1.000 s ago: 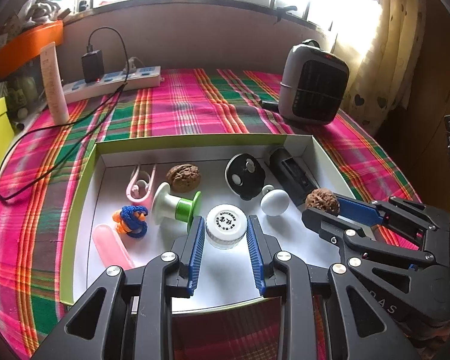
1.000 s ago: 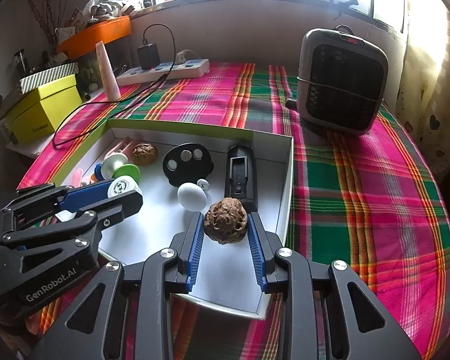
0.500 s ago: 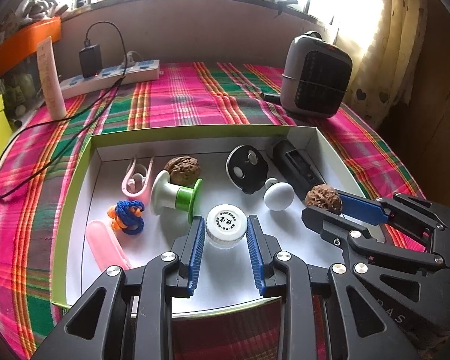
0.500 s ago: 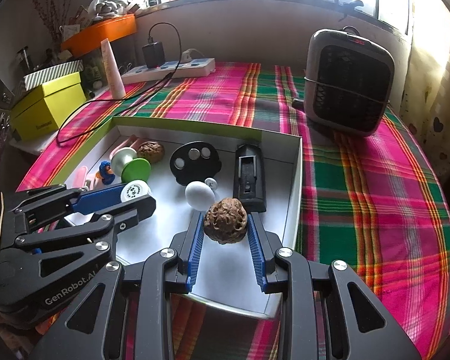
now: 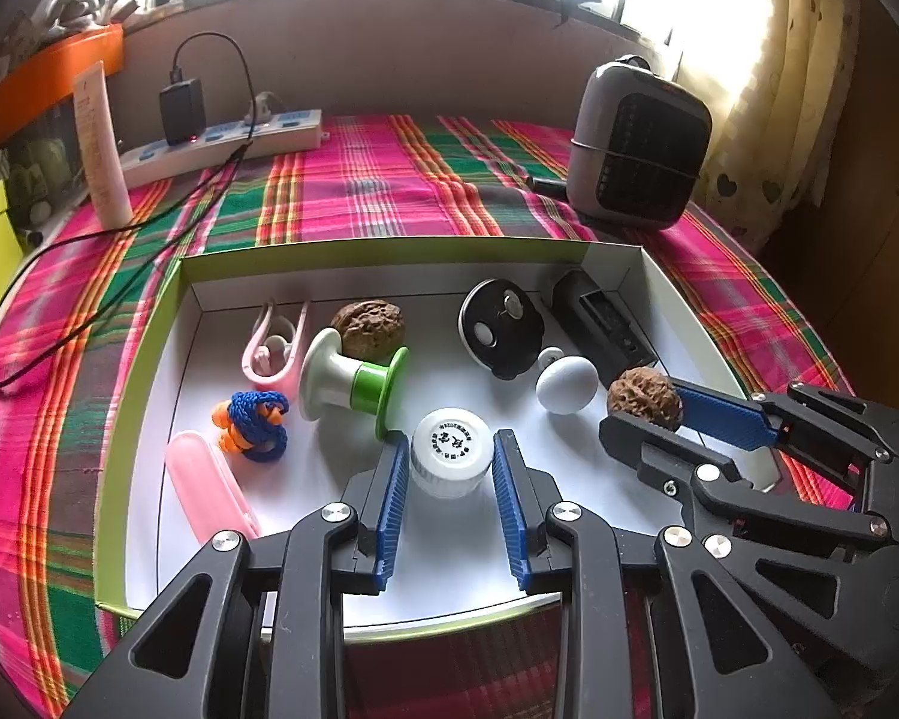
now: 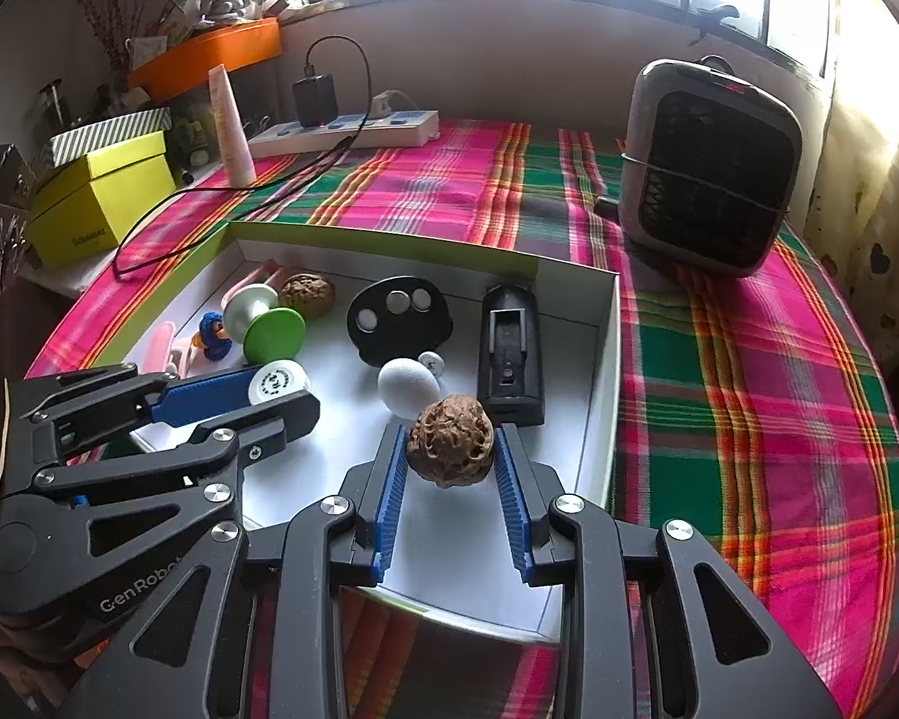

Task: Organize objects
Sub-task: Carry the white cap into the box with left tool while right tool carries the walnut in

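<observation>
Left gripper [image 5: 450, 467], level over the white box [image 5: 683, 311], clamps a white round cap [image 5: 450, 451]; at its 2 o'clock, right gripper [image 6: 449, 455] pinches a wrinkled brown walnut [image 6: 449, 448].

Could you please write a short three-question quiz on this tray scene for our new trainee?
1. True or false: the right gripper holds a wrinkled brown walnut.
2. The left gripper grips: A) small white egg-shaped ball B) round white plastic bottle cap C) green-and-white plastic spool.
3. How many walnuts are visible, counting the second walnut lying in the white cardboard tray?

Key: 1 true; 2 B; 3 two.
</observation>
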`<action>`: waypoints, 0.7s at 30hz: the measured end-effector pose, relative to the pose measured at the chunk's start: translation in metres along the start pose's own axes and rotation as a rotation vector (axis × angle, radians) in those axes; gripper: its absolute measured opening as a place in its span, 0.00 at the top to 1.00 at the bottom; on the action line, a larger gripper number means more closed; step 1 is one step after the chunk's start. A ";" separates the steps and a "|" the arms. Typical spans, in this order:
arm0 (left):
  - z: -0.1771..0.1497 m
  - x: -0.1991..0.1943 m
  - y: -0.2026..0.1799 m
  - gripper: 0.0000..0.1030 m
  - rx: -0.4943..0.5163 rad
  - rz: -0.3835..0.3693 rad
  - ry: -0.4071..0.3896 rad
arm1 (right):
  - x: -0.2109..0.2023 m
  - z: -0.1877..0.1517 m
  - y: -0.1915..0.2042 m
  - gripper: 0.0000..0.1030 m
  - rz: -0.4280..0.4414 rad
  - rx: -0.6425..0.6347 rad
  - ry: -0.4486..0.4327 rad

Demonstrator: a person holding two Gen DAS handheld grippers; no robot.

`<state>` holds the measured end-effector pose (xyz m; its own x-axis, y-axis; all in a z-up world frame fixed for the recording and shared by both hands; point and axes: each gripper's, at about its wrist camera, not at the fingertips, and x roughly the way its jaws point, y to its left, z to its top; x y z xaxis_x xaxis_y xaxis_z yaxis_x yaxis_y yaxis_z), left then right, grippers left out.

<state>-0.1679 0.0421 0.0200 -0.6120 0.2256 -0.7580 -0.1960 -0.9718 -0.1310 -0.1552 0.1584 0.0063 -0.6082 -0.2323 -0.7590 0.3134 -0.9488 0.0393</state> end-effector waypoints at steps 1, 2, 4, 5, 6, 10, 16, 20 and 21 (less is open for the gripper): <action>0.000 0.001 0.000 0.74 0.000 -0.002 0.000 | 0.000 0.000 0.000 0.70 0.002 -0.001 0.001; 0.000 0.000 0.000 0.74 -0.001 -0.003 0.000 | 0.000 0.000 0.000 0.70 0.003 -0.001 0.001; 0.000 0.001 0.000 0.74 0.000 -0.001 0.000 | 0.001 0.001 0.000 0.70 0.005 -0.001 0.002; 0.000 0.001 0.001 0.74 0.000 -0.002 0.000 | 0.002 0.000 0.000 0.70 0.007 -0.001 0.003; 0.000 0.001 0.001 0.74 -0.002 -0.004 0.000 | 0.002 0.001 0.000 0.70 0.007 -0.002 0.004; 0.000 0.001 0.000 0.74 -0.001 0.000 -0.001 | 0.002 0.001 0.000 0.70 0.008 -0.004 0.004; -0.001 0.000 0.002 0.74 -0.005 0.000 0.002 | 0.003 0.001 0.001 0.70 0.004 -0.013 0.004; -0.001 0.000 0.003 0.74 -0.005 0.005 0.001 | 0.003 0.001 0.001 0.70 0.002 -0.014 0.003; -0.001 0.000 0.002 0.74 -0.003 0.007 0.002 | 0.003 0.000 0.001 0.70 0.002 -0.015 0.003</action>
<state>-0.1678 0.0397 0.0190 -0.6121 0.2184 -0.7600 -0.1889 -0.9737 -0.1276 -0.1573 0.1565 0.0040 -0.6054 -0.2333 -0.7610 0.3251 -0.9452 0.0311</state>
